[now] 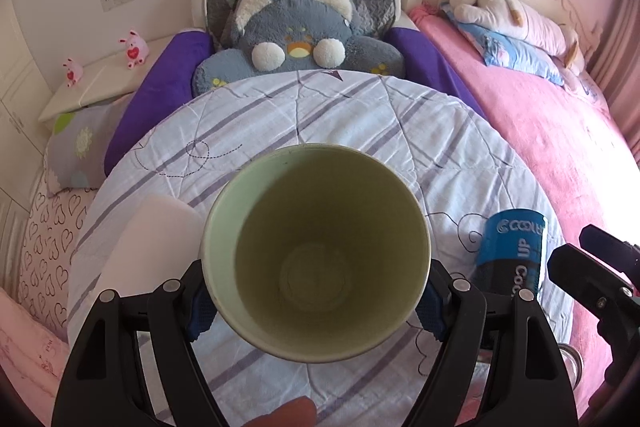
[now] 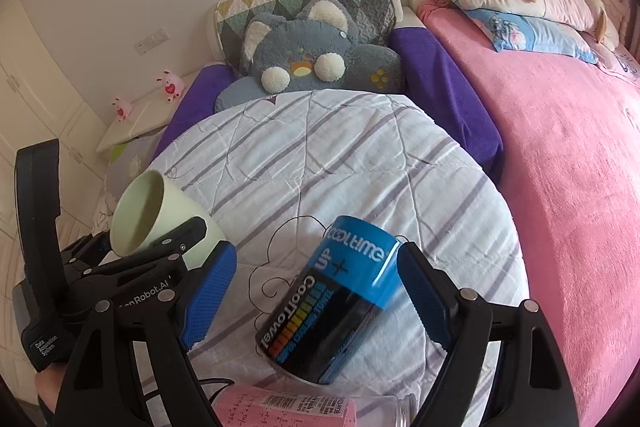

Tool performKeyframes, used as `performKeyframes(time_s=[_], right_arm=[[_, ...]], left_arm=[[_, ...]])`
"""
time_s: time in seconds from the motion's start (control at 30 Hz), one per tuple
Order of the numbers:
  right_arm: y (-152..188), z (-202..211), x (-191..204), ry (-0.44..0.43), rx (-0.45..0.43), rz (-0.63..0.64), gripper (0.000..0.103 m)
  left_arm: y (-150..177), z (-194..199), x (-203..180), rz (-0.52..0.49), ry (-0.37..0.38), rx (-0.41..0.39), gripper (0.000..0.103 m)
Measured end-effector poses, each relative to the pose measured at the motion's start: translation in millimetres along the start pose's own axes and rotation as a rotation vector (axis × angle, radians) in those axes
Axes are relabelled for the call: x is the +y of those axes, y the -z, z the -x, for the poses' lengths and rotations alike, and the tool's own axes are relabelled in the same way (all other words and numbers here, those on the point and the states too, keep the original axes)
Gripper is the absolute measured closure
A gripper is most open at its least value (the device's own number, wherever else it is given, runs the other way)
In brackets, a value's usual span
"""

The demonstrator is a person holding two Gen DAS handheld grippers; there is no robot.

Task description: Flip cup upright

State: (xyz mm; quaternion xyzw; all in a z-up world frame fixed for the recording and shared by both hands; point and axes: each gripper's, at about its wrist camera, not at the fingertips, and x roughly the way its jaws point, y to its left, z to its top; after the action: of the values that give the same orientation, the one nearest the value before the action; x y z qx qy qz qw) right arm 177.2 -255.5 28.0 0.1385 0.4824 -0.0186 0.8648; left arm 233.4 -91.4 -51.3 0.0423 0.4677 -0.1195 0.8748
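My left gripper (image 1: 316, 303) is shut on a pale green cup (image 1: 316, 255), its blue pads pressing the cup's two sides. The cup is held above the striped quilt (image 1: 320, 115), tilted, its open mouth facing the camera and up. In the right wrist view the cup (image 2: 160, 215) is at the left, in the left gripper, mouth up and to the left. My right gripper (image 2: 316, 299) is open, its blue fingers either side of a blue-and-black Cool Towel canister (image 2: 328, 299) lying on the quilt (image 2: 340, 155), not touching it.
The canister also shows in the left wrist view (image 1: 512, 255), with the right gripper (image 1: 592, 279) beside it. A pink-labelled clear bottle (image 2: 304, 407) lies near the front edge. A grey plush cushion (image 1: 296, 39), a purple blanket (image 1: 160, 95) and a pink blanket (image 1: 560, 131) surround the quilt.
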Motion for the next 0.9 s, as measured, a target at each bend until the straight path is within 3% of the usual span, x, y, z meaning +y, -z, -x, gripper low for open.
performKeyframes(time_s=[0.13,0.47,0.7,0.9], right_arm=[[3,5,1,0.004,-0.007,-0.002,0.019],[7,23,5,-0.013,-0.047,-0.012,0.019],[17,59,18,-0.032,-0.116,0.005,0.019],[37,93,27,0.005,-0.163,0.035,0.019]], left_arm=[[-1,8,-2,-0.022,-0.013,-0.025,0.014],[-4,37,4,-0.009,-0.029,-0.068,0.008],[13,73,15,0.014,-0.069,-0.077,0.005],[41,110,22,0.011,-0.101,-0.074,0.005]])
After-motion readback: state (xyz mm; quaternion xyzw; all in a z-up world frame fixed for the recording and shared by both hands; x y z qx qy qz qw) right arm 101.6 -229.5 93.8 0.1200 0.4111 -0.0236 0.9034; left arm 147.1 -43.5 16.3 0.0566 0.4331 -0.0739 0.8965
